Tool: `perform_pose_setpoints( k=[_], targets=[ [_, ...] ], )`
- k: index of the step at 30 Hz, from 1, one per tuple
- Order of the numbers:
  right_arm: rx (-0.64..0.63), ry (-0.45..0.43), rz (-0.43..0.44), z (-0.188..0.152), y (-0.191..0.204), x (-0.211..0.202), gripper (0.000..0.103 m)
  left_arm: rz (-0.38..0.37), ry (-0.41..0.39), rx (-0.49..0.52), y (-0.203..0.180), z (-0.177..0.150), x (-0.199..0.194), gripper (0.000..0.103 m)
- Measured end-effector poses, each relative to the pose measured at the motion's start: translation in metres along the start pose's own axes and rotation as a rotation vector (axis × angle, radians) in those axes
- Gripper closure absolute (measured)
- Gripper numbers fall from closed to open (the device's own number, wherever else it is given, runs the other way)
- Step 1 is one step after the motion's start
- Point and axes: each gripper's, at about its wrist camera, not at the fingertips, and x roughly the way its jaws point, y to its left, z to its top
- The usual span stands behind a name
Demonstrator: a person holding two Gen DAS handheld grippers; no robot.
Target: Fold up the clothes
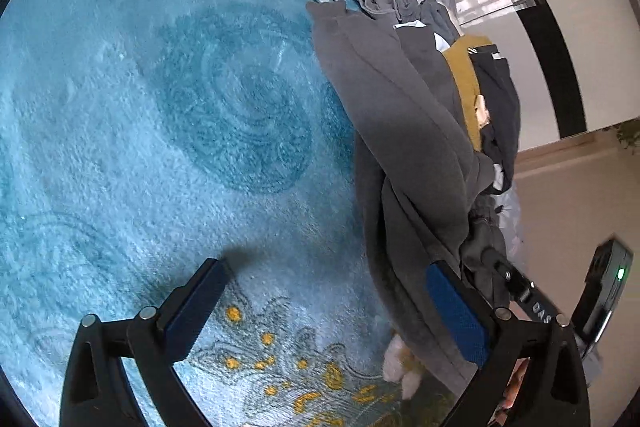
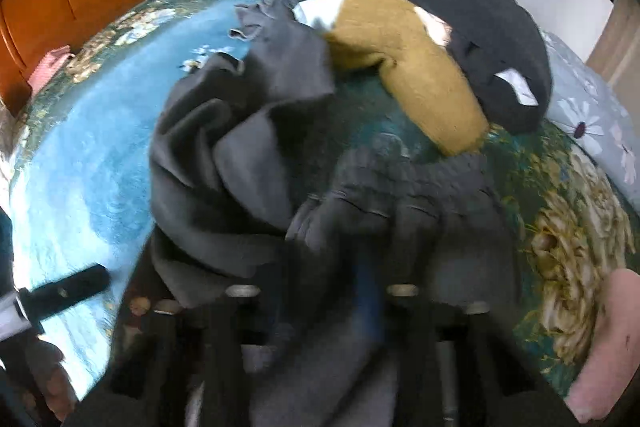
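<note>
We see the grey garment (image 1: 404, 131) running lengthwise along the bed's blue blanket (image 1: 140, 87), off the right side of our left gripper (image 1: 320, 307), whose jaws stand wide and empty. Right gripper (image 2: 320, 291) is nearer: jaws nearly closed, seemingly pinching grey cloth.

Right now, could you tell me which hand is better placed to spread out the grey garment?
The right. The right gripper looks shut on the grey garment, whose cloth bunches at its jaws. The left gripper hangs open over bare blanket, holding nothing.
</note>
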Motion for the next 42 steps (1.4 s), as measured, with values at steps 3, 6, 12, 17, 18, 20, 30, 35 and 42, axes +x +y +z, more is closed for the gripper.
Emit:
perform_pose_setpoints(
  k=[3, 6, 12, 17, 18, 20, 30, 35, 42],
  targets=[
    [0.029, -0.065, 0.010, -0.012, -0.021, -0.029, 0.097, -0.026, 0.023, -0.013, 0.001, 0.001, 0.003, 0.001],
    [0.105, -0.178, 0.015, -0.041, -0.053, -0.080, 0.097, -0.048, 0.036, -0.018, 0.000, 0.002, 0.007, 0.001],
    [0.322, -0.200, -0.008, -0.141, -0.114, -0.127, 0.097, -0.102, 0.076, -0.013, -0.010, 0.001, 0.019, 0.001],
    [0.504, -0.082, 0.037, -0.214, -0.139, -0.093, 0.097, -0.170, 0.117, -0.004, -0.024, 0.004, 0.029, 0.003],
    [0.532, -0.073, 0.055, -0.220, -0.140, -0.089, 0.097, -0.162, 0.123, 0.005, -0.026, 0.005, 0.032, 0.004],
    [0.552, -0.068, 0.073, -0.224, -0.139, -0.083, 0.097, -0.146, 0.136, 0.010, -0.028, 0.008, 0.039, 0.011],
    [0.582, -0.094, 0.125, -0.221, -0.145, -0.078, 0.097, -0.167, 0.167, 0.114, -0.052, 0.003, 0.074, 0.062],
    [0.595, -0.127, 0.166, -0.227, -0.152, -0.082, 0.097, -0.205, 0.085, 0.097, -0.051, 0.003, 0.065, 0.086],
    [0.524, -0.218, 0.239, -0.196, -0.137, -0.106, 0.097, -0.216, -0.147, 0.238, -0.084, 0.016, -0.021, 0.089]
  ],
)
